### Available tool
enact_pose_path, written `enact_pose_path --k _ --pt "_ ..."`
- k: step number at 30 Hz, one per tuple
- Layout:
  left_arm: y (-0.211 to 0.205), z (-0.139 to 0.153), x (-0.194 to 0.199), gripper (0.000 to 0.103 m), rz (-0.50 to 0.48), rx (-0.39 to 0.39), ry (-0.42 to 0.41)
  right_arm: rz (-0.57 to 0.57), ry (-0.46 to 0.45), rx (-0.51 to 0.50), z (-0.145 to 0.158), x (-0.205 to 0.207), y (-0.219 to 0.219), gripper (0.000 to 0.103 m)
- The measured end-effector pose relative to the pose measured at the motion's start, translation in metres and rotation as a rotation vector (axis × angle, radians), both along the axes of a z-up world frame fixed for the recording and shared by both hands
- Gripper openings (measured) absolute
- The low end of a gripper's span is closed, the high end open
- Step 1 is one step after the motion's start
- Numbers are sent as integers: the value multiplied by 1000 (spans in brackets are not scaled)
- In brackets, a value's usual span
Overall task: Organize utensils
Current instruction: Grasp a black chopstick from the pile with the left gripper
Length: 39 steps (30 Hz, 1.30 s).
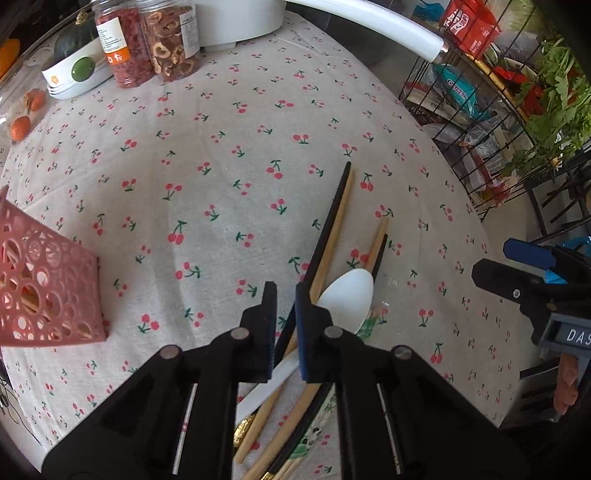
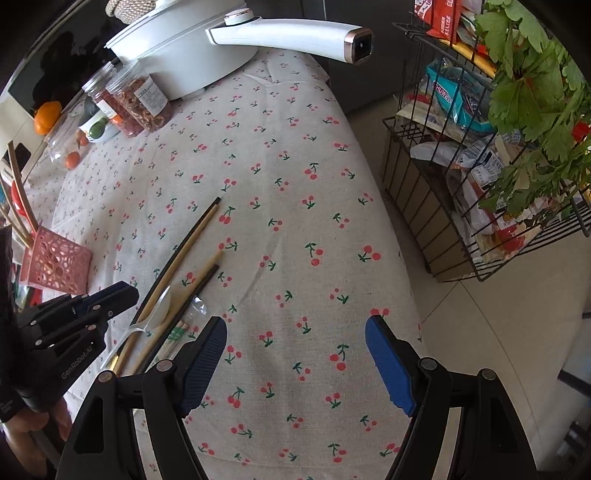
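A pile of utensils lies on the cherry-print tablecloth: black and wooden chopsticks [image 1: 334,221] and a white plastic spoon [image 1: 349,295]. They also show in the right wrist view, chopsticks [image 2: 184,243] and spoon [image 2: 160,310]. My left gripper [image 1: 285,295] hovers just above the pile, jaws nearly closed with a narrow gap, nothing visibly held; it appears in the right wrist view [image 2: 122,295]. My right gripper [image 2: 295,332] is wide open and empty over bare cloth to the right of the pile. A pink perforated holder [image 1: 44,288] with utensils in it stands at the left [image 2: 55,262].
Jars of dried fruit [image 1: 147,40], a white bowl [image 1: 74,74], tomatoes and a white pot with a long handle [image 2: 288,33] stand at the table's far side. A black wire rack [image 2: 461,177] with packets and greens stands off the right edge, over the floor.
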<state>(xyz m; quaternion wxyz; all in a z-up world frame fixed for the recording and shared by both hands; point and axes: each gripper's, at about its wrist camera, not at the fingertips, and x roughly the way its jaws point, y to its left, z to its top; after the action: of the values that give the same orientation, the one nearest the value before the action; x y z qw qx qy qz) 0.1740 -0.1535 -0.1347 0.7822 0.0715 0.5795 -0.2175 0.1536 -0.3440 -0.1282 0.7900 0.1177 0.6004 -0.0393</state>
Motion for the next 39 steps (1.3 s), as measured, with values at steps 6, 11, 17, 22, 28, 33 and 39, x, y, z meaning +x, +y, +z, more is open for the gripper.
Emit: enact_pose_path --k 6,11,17,22,28,33,39 --pt "-21 -5 7 9 -30 -1 7 22 0 15 0 5 7 79" --pt "-28 -5 14 9 -39 15 10 17 -8 17 1 6 9 79" --pt "-35 -11 29 9 -5 20 35 -15 -3 21 -1 8 2 79" --pt "-42 -14 32 10 2 18 33 -37 13 35 -7 9 -2 79" --pt "-36 -9 28 7 -2 88 -22 -49 21 42 -10 11 -4 79" --pt "-9 8 16 7 5 70 -65 -42 25 49 -11 15 1 79" --pt "28 43 -12 6 -1 42 -154 -17 25 70 -9 19 14 79"
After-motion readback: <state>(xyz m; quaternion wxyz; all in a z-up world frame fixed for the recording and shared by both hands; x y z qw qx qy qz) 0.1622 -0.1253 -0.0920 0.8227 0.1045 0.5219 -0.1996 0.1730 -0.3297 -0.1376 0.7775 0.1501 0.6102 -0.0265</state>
